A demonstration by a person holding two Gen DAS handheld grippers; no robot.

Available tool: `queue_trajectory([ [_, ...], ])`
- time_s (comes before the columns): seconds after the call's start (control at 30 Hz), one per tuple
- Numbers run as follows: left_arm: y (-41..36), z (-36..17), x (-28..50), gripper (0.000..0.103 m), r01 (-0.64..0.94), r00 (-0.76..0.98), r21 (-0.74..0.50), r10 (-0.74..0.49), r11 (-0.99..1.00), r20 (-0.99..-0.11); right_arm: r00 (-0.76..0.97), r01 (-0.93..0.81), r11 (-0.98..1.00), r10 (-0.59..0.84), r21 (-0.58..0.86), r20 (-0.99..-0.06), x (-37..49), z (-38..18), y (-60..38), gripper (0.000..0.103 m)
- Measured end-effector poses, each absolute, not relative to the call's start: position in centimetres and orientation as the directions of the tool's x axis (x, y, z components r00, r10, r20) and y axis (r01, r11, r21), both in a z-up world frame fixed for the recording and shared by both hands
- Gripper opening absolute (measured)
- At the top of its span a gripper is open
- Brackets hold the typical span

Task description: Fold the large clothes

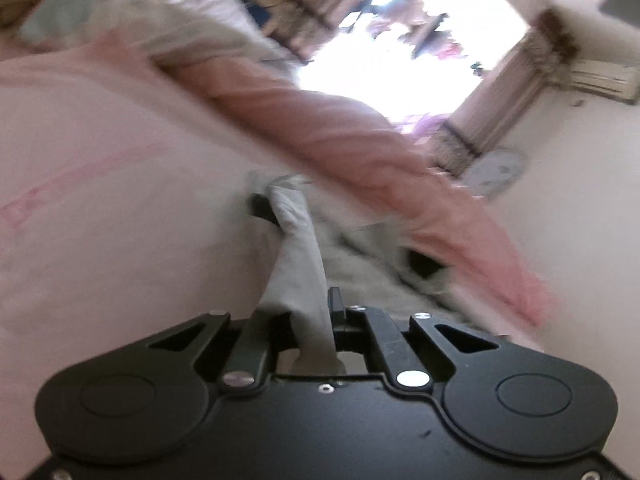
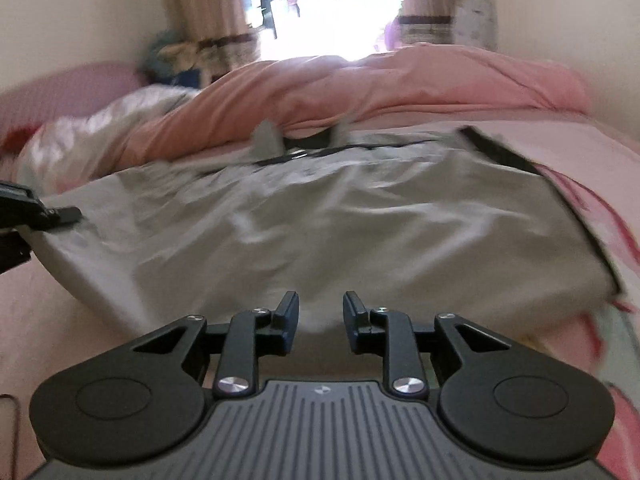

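A large grey garment [image 2: 320, 208] with black trim lies spread flat on the pink bed sheet [image 2: 600, 152]. In the right wrist view my right gripper [image 2: 322, 314] hovers at the garment's near hem, open, with a gap between its fingers and nothing pinched. My left gripper [image 2: 60, 214] comes in at the garment's left edge. In the left wrist view the left gripper [image 1: 298, 240] is shut on a fold of the grey garment [image 1: 296, 264], which runs up between the fingers and hides most of them. The picture is tilted and blurred.
A bunched pink quilt [image 2: 360, 88] lies across the bed just beyond the garment, with a silvery-white cloth [image 2: 92, 132] at its left. Behind stand a bright window [image 2: 320, 8] with curtains [image 2: 208, 8] and pale walls. Pink bed sheet [image 1: 100, 200] fills the left wrist view's left side.
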State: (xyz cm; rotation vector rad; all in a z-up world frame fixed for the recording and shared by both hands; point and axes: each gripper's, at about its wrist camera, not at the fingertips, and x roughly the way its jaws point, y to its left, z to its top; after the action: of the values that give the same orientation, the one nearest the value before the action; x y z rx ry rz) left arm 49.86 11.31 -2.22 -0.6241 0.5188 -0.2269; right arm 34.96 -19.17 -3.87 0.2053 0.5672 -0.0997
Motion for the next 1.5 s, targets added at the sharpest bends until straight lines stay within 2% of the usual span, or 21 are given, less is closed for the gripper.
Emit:
queue_trajectory([
  [0.2, 0.3, 3.8, 49.6, 0.001, 0.378, 0.777, -0.571, -0.586, 0.728, -0.232, 0.831, 0.292, 0.928, -0.127, 0.231, -0.541, 31.3, -3.8, -26.3, 0.030],
  [0.33, -10.4, 4.2, 49.3, 0.002, 0.587, 0.611, -0.544, -0.769, 0.600, -0.189, 0.820, 0.379, 0.892, -0.200, 0.247, -0.537, 28.9, -3.7, -30.0, 0.030],
  [0.4, -15.7, 2.4, 49.6, 0.002, 0.616, 0.546, -0.530, -0.801, 0.583, -0.246, 0.806, 0.418, 0.877, -0.237, 0.237, -0.543, 27.8, -3.8, -31.3, 0.030],
  [0.5, -23.0, -3.2, 50.8, 0.004, 0.604, 0.480, -0.473, -0.767, 0.641, -0.426, 0.785, 0.459, 0.859, -0.273, 0.226, -0.556, 26.3, -3.9, -33.0, 0.030],
  [0.53, -24.6, -5.1, 51.1, 0.011, 0.597, 0.472, -0.446, -0.742, 0.667, -0.476, 0.781, 0.469, 0.854, -0.282, 0.225, -0.557, 26.0, -3.9, -33.3, 0.031],
  [0.57, -25.7, -6.4, 51.0, 0.025, 0.613, 0.476, -0.399, -0.722, 0.681, -0.502, 0.777, 0.480, 0.849, -0.292, 0.224, -0.558, 25.7, -3.9, -33.7, 0.032],
  [0.6, -26.3, -7.0, 50.7, 0.031, 0.637, 0.493, -0.348, -0.710, 0.688, -0.503, 0.777, 0.482, 0.846, -0.293, 0.227, -0.556, 25.6, -3.8, -34.0, 0.032],
  [0.67, -26.0, -6.2, 50.3, 0.065, 0.664, 0.460, -0.360, -0.737, 0.656, -0.494, 0.792, 0.469, 0.846, -0.275, 0.254, -0.545, 25.6, -3.5, -34.3, 0.035],
  [0.73, -24.6, -4.2, 49.7, 0.069, 0.658, 0.458, -0.375, -0.742, 0.653, -0.490, 0.817, 0.443, 0.839, -0.233, 0.316, -0.527, 25.9, -3.4, -34.8, 0.039],
  [0.8, -21.8, -1.9, 48.1, 0.071, 0.658, 0.518, -0.338, -0.730, 0.673, -0.446, 0.856, 0.383, 0.833, -0.157, 0.399, -0.493, 26.4, -3.2, -34.8, 0.042],
  [0.83, -20.1, -1.0, 47.3, 0.076, 0.647, 0.559, -0.308, -0.708, 0.698, -0.432, 0.872, 0.350, 0.828, -0.117, 0.438, -0.475, 26.8, -3.1, -34.7, 0.047],
  [0.87, -18.2, -0.4, 46.5, 0.076, 0.625, 0.601, -0.274, -0.674, 0.731, -0.430, 0.884, 0.321, 0.823, -0.084, 0.469, -0.459, 27.3, -3.0, -34.6, 0.053],
  [0.97, -13.1, -1.1, 45.0, 0.076, 0.510, 0.707, -0.200, -0.540, 0.836, -0.456, 0.909, 0.245, 0.814, -0.003, 0.526, -0.418, 29.5, -3.2, -34.1, 0.064],
  [1.07, -9.7, -3.4, 44.1, 0.076, 0.423, 0.727, -0.189, -0.456, 0.886, -0.513, 0.900, 0.249, 0.806, 0.013, 0.537, -0.436, 32.2, -3.7, -33.5, 0.064],
  [1.17, -9.0, -5.6, 43.9, 0.076, 0.393, 0.694, -0.248, -0.462, 0.886, -0.552, 0.880, 0.279, 0.811, -0.001, 0.514, -0.475, 34.5, -4.2, -32.5, 0.064],
  [1.4, -9.9, -7.5, 44.4, 0.076, 0.411, 0.677, -0.197, -0.442, 0.890, -0.588, 0.853, 0.356, 0.825, -0.095, 0.439, -0.513, 35.7, -4.3, -31.4, 0.063],
  [1.5, -10.8, -7.8, 45.2, 0.075, 0.409, 0.680, -0.173, -0.426, 0.896, -0.597, 0.848, 0.358, 0.844, -0.114, 0.400, -0.518, 36.1, -4.1, -31.0, 0.054],
])
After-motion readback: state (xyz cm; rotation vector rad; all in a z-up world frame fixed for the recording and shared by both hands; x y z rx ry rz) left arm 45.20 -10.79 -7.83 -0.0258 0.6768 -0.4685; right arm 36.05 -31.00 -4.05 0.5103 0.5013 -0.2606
